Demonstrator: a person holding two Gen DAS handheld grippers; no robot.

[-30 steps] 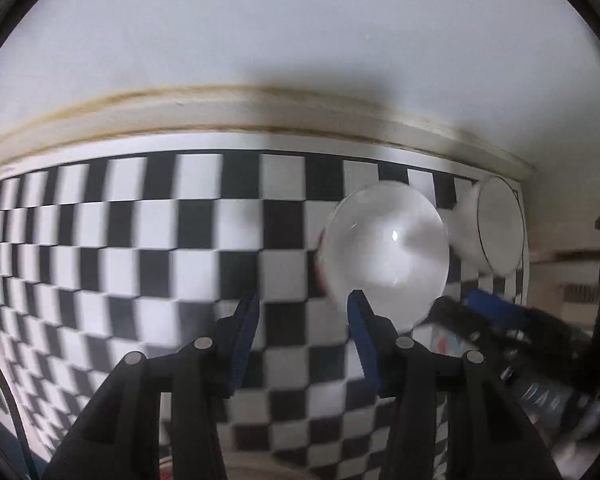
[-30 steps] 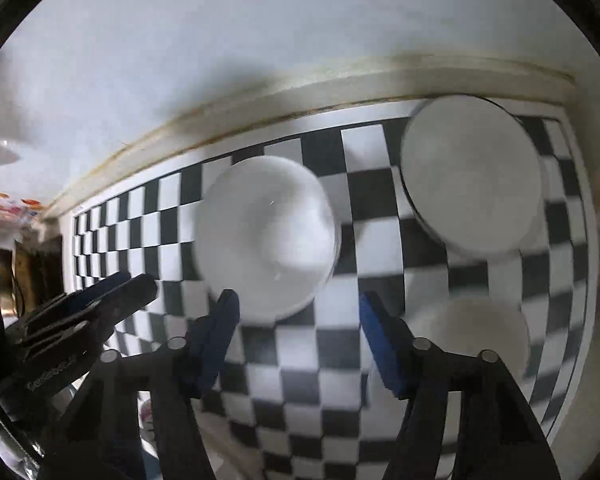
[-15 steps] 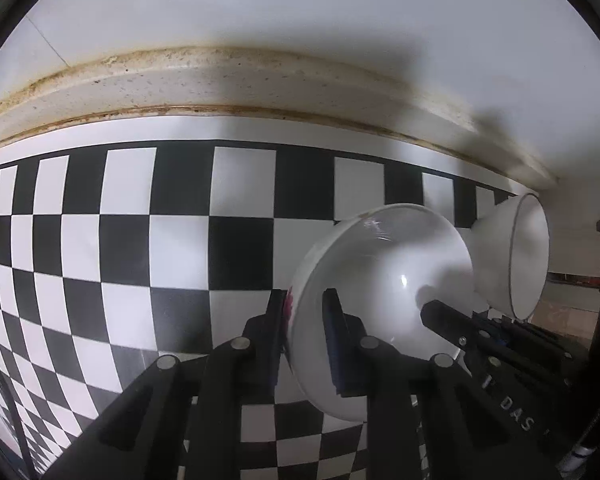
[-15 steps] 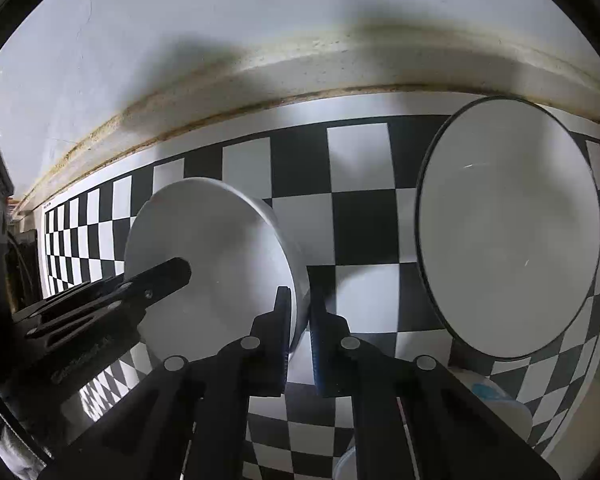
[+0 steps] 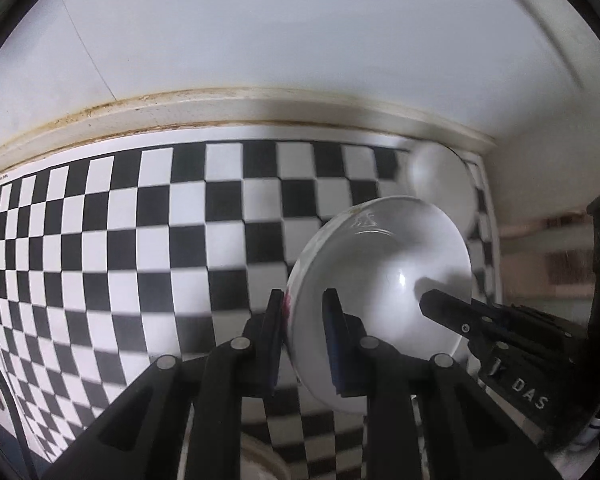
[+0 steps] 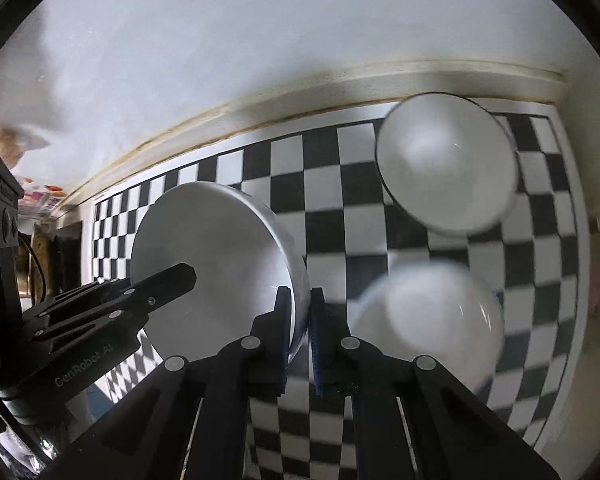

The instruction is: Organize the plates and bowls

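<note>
Both grippers, left gripper (image 5: 303, 334) and right gripper (image 6: 299, 334), have closed on the bowl (image 5: 380, 300), pinching opposite rims; next, carry it level toward the plate (image 6: 446, 164).

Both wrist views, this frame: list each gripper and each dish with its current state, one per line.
left gripper: shut on the near rim of the held bowl.
right gripper: shut on the same bowl's opposite rim.
held bowl: pinched by both grippers, empty, over the checkered mat.
far dish: on the mat, empty, ungripped, blurred.
near bowl: on the mat, ungripped, blurred.
</note>
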